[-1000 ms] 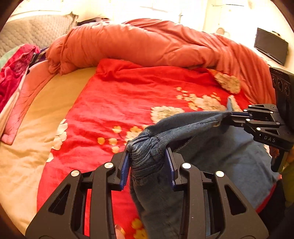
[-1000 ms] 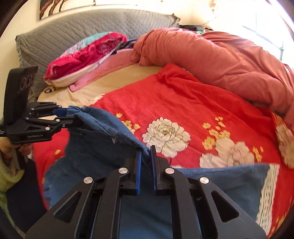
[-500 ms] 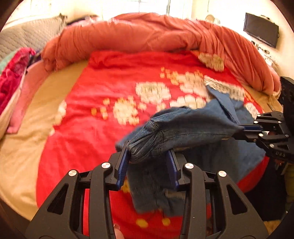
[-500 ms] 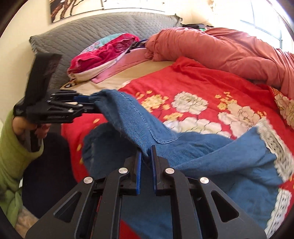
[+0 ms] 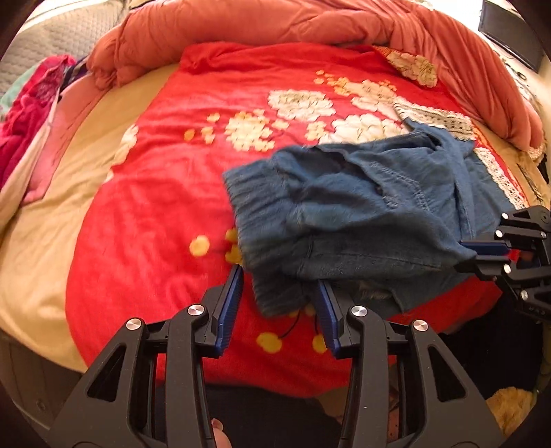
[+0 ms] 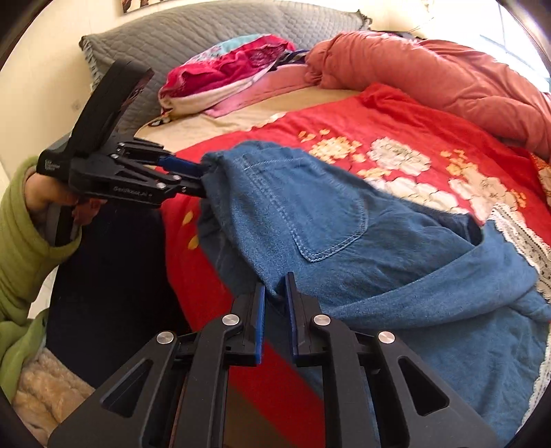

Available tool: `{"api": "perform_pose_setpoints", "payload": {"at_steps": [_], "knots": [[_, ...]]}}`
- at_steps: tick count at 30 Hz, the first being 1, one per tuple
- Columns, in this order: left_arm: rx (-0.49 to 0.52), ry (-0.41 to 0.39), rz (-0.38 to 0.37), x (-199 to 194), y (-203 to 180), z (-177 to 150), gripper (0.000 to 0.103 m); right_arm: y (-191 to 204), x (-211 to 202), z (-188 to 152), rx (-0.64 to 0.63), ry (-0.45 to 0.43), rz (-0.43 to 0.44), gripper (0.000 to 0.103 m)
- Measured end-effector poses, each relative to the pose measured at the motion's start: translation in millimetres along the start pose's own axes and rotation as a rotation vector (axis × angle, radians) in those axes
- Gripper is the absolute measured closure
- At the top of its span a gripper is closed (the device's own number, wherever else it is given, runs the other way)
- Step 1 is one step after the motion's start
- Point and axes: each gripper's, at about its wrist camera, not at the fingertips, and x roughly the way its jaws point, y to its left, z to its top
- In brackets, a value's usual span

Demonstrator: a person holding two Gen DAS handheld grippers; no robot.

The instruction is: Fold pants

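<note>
Blue denim pants (image 5: 347,210) with lace-trimmed hems hang between my two grippers over the near edge of the bed. My left gripper (image 5: 279,293) is shut on the ribbed waistband at one corner; it also shows in the right wrist view (image 6: 203,181). My right gripper (image 6: 275,293) is shut on the other waistband corner, next to a back pocket (image 6: 327,220); it shows at the right of the left wrist view (image 5: 477,253). The legs trail away onto the bed (image 6: 447,293).
A red floral blanket (image 5: 206,165) covers the bed. A bunched orange duvet (image 5: 275,24) lies along the far side. Pink and red clothes (image 6: 234,69) and a grey headboard cushion (image 6: 193,38) are at the head. The bed edge is just below my grippers.
Both grippers have pulled the waistband back toward the near edge of the bed and lowered it. The pants have spread out over the blanket.
</note>
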Motion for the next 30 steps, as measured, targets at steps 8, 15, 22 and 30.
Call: {"api": "perform_pose_setpoints", "payload": {"at_steps": [8,15,22,30], "knots": [[-0.074,-0.061,-0.003,-31,7,-15,0.069,5,15,-10,0.0,0.069,0.032,0.087],[-0.017,-0.149,-0.085,-41,-30,22,0.06,11,19,-13,-0.016,0.094,0.074,0.084],[0.038,0.001,0.05,21,-48,25,0.059,-2,-18,-6,0.036,-0.047,0.084,0.071],[0.053,-0.012,0.07,26,-48,16,0.057,-28,-4,-3,0.15,-0.013,-0.07,0.065]]}}
